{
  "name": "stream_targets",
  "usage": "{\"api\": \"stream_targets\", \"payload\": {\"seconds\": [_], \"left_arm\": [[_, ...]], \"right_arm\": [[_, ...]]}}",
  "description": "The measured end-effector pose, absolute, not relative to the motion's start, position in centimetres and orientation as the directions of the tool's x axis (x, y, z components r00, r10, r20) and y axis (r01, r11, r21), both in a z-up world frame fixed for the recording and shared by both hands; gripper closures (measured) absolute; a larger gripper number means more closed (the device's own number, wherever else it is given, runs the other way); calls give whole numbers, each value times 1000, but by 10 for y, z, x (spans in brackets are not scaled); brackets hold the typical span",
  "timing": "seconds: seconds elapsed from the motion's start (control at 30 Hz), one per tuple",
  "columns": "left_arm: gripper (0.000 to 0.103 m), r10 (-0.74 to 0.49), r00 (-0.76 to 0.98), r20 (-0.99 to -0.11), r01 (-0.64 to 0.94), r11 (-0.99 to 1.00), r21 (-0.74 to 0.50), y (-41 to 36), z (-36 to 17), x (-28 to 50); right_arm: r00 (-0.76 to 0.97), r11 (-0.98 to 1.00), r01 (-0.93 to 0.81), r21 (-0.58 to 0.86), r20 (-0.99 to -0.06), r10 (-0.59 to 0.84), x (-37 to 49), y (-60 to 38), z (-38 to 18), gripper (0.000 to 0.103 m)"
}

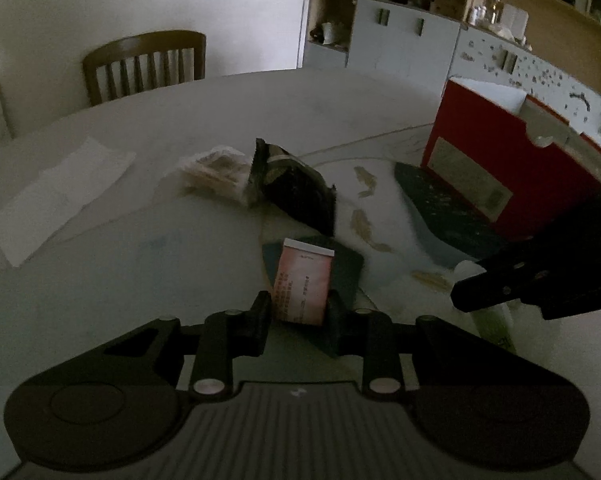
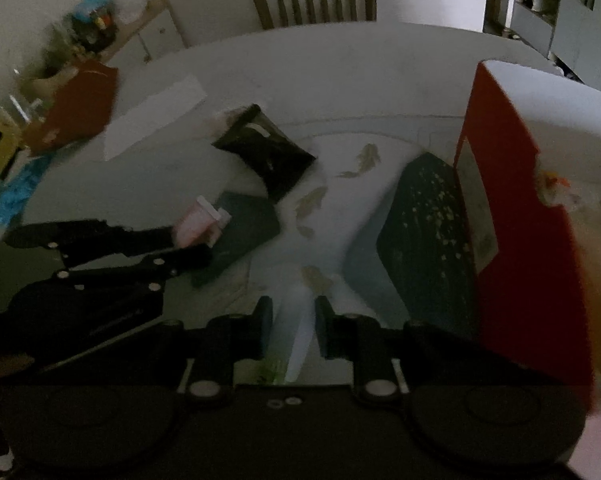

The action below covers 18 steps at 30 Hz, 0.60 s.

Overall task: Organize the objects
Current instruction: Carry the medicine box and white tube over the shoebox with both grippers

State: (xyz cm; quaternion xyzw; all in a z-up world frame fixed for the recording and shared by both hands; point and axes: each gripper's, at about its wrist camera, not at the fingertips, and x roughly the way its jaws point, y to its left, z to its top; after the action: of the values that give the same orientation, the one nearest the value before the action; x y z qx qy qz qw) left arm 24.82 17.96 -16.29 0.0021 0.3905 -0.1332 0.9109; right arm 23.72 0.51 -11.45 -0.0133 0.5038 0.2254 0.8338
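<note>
A small pink and white carton (image 1: 302,286) stands upright between the fingers of my left gripper (image 1: 298,300), which is shut on it above a dark square mat (image 1: 346,270). In the right wrist view the same carton (image 2: 198,222) shows at the tip of the left gripper (image 2: 196,246). My right gripper (image 2: 293,306) is shut on a pale tube (image 2: 296,332) with green print near its base. From the left wrist view that tube (image 1: 494,320) hangs under the right gripper (image 1: 466,294). An open red box (image 2: 512,208) stands just right of it.
A black foil packet (image 1: 296,188) and a clear plastic bag (image 1: 216,172) lie mid-table. White paper (image 1: 56,196) lies at the left. The red box (image 1: 496,152) rests on a dark green mat (image 1: 440,208). A wooden chair (image 1: 144,64) stands behind the round table (image 1: 280,100). Cabinets line the back right.
</note>
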Motion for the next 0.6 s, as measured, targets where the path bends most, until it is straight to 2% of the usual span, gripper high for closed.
{"api": "stream_targets", "payload": {"seconds": [0.27, 0.6], "left_arm": [[76, -298, 666, -684, 267, 951, -154, 166, -133, 216], [76, -326, 680, -657, 302, 941, -155, 135, -94, 195]], "right_arm": [[415, 864, -418, 282, -786, 457, 216, -22, -89, 82], [446, 828, -425, 365, -712, 543, 202, -67, -64, 83]]}}
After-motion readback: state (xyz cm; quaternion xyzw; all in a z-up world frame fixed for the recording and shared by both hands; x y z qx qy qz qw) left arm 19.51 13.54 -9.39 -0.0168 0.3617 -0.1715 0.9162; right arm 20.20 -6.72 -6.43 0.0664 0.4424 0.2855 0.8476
